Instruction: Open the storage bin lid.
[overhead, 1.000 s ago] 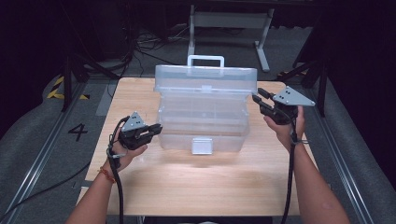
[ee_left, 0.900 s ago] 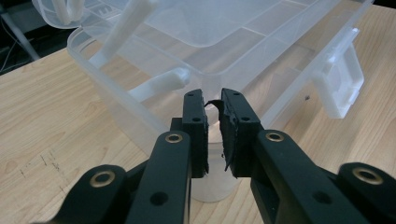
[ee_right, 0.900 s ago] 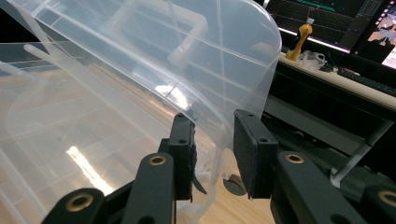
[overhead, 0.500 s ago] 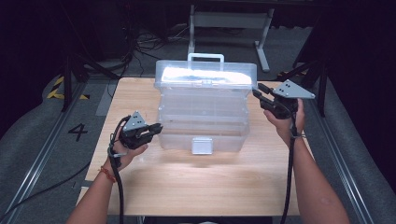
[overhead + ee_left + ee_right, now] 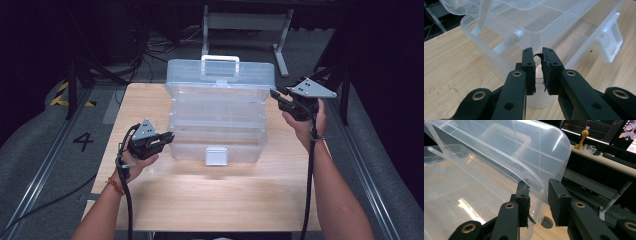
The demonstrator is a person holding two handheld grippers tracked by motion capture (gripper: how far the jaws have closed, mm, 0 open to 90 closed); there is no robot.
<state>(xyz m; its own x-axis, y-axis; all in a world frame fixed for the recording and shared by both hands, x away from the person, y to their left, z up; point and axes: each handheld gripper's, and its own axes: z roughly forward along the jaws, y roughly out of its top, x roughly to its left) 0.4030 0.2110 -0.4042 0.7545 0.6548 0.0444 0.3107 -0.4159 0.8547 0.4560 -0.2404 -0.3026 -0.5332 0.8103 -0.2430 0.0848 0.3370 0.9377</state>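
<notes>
A clear plastic tool box (image 5: 217, 127) with stepped trays stands at the middle of the wooden table (image 5: 200, 200). Its lid (image 5: 220, 72) with a white handle (image 5: 220, 60) is tilted up and back. My right gripper (image 5: 274, 94) is at the lid's right corner. In the right gripper view its jaws straddle the lid's curved rim (image 5: 535, 187), so my right gripper (image 5: 539, 186) is shut on it. My left gripper (image 5: 170, 136) rests against the box's lower left corner. In the left gripper view my left gripper (image 5: 537, 53) has its jaws almost together, nothing between them. The front latch (image 5: 610, 42) hangs free.
Behind the table stands a grey metal frame (image 5: 245, 20), with cables on the floor (image 5: 150, 45) near it. A floor marking "4" (image 5: 83, 141) lies left of the table. A desk with a yellow bottle (image 5: 584, 137) and monitors shows beyond the lid.
The lid has swung up and back from nearly closed, with my right gripper rising along with its right corner. The left gripper has stayed at the box's lower left corner.
</notes>
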